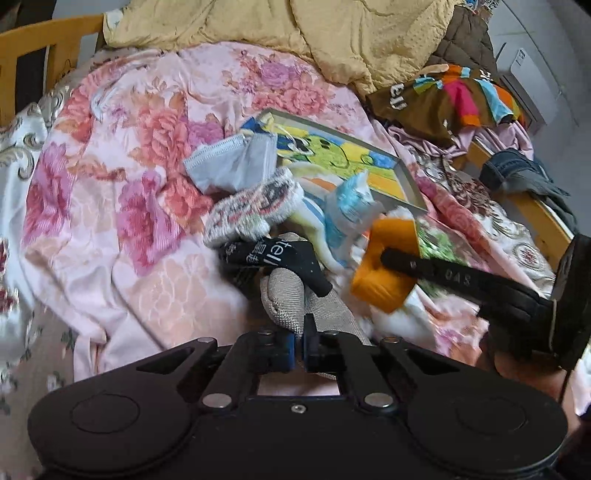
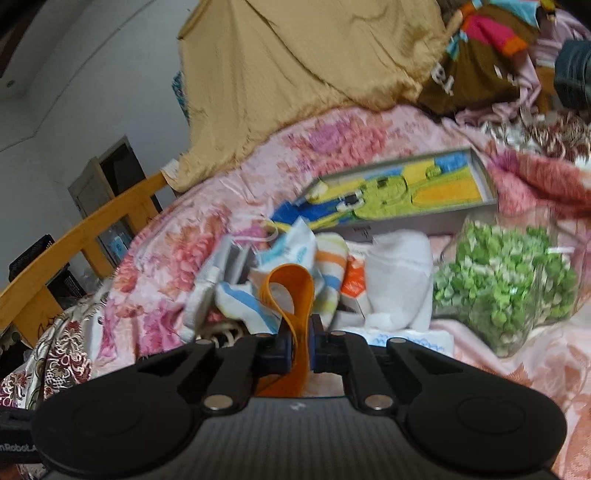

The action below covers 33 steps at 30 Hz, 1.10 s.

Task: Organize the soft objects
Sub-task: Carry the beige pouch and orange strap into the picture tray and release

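A pile of soft things lies mid-bed: a grey face mask (image 1: pixel 236 164), a speckled knitted sock (image 1: pixel 255 210), a black printed sock (image 1: pixel 273 254), and a white, blue and striped cloth (image 1: pixel 347 210). My left gripper (image 1: pixel 300 332) is shut on a grey-beige knitted sock (image 1: pixel 286 302) at the near edge of the pile. My right gripper (image 2: pixel 298 341) is shut on an orange band (image 2: pixel 291 291), which stands up in a loop. It also shows in the left wrist view (image 1: pixel 384 277), held by the right gripper's black fingers (image 1: pixel 436 271).
A flat picture box (image 1: pixel 343 155) lies behind the pile on the pink floral bedspread (image 1: pixel 140 147). A green leafy bunch (image 2: pixel 506 280) and a white cloth (image 2: pixel 399 273) lie right of it. A yellow quilt (image 1: pixel 332 33), a brown colourful garment (image 1: pixel 450 99) and a wooden bed frame (image 2: pixel 85 236) border the bed.
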Motion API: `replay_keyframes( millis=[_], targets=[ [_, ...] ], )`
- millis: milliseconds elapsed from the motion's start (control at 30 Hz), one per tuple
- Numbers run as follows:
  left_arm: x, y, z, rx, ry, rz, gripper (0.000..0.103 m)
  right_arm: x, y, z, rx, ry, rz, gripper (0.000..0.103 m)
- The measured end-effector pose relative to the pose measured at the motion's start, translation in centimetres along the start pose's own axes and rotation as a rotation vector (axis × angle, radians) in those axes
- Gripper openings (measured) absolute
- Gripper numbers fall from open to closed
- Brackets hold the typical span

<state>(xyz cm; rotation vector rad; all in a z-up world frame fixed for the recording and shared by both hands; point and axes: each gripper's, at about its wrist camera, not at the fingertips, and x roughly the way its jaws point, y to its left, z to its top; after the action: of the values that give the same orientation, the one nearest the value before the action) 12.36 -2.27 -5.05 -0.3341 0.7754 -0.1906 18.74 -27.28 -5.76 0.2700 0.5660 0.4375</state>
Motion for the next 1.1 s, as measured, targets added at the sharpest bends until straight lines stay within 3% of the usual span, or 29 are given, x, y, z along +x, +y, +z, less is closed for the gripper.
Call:
replay_keyframes(
  millis=[200,333,433,833,1100],
  targets=[
    [-2.3,-0.8,0.1,0.017,0.045,0.015,0.003,-1.7,0.4,0.8,-0.004,-0.081,0.008,0.009],
    [-2.9,-2.1,1.7,0.105,0.105,0.03,0.003,-2.4,-0.1,1.4,0.019,-0.12,0.018,0.009],
    [-2.9,-2.7,3.8,0.113,0.115,0.033,0.003,-2.6,-0.5,2.0,0.035,-0.152,0.025,0.009],
    [-2.2,-6.1,13.4,0.155,0.053,0.087,0.002,-2.4,-4.2,5.2,0.146,-0.286,0.013,0.009],
    [-0.6,-7.8,19.6,0.151,-0.037,0.028,0.002,1.2,-6.5,8.2,0.141,-0.315,-0.036,0.009]
  ],
)
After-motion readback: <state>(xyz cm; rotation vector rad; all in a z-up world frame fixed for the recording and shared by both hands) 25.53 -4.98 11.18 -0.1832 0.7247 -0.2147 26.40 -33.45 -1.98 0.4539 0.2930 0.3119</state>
